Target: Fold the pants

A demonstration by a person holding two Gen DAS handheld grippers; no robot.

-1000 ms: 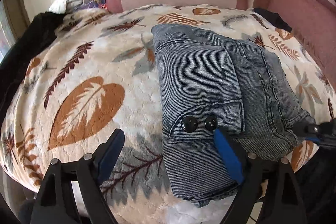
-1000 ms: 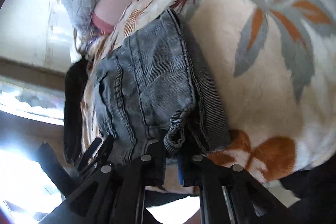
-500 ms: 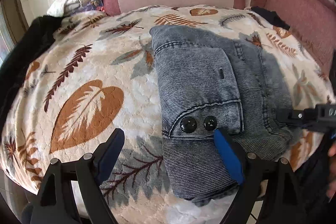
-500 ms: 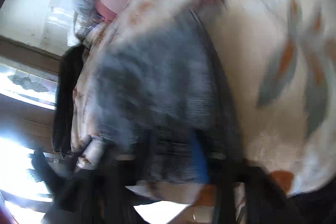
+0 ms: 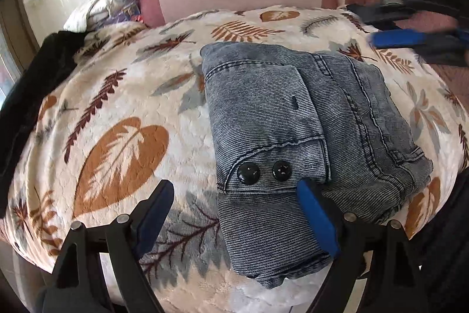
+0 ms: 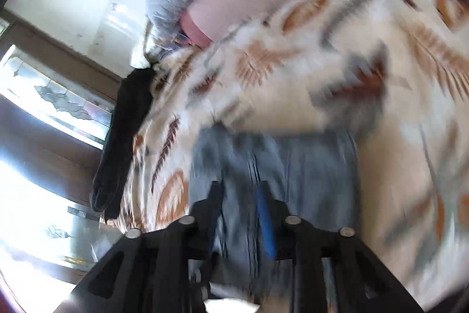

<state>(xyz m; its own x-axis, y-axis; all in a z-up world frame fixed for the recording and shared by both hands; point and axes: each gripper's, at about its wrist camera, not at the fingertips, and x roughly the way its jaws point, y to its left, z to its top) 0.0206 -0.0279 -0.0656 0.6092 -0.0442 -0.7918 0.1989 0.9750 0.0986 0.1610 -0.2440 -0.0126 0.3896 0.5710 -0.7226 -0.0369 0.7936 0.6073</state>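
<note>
A: Pants (image 5: 296, 143) lie folded in a compact stack on the blanket (image 5: 117, 113), their two black buttons (image 5: 263, 172) on the near side.

B: Handling?

A: Ribbed denim, I'd judge thick and fairly heavy, soft but holding a crease. Not slippery on that fleece. Several layers, so a loose top flap could slide if lifted by one layer only.

B: Where to grip?

A: At the stack's near edge below the buttons, or the right edge by the seams, pinching all layers through.

B: Left gripper (image 5: 237, 210)?

A: Wide apart, nothing between the pads. One pad hangs over the stack just beside the buttons, the other over bare blanket left of the pants.

B: Right gripper (image 5: 410, 28)?

A: A second ago it pinched the stack's right corner, jaws closed. Its jaws have just been opening; now a narrow gap, nothing held. In the left view it has gone from that corner to beyond the pants' far right, clear of them. Its own view is blurred, pants below.

B: Pants changed?

A: Same spot, same fold. The right corner lies released and flat.
</note>
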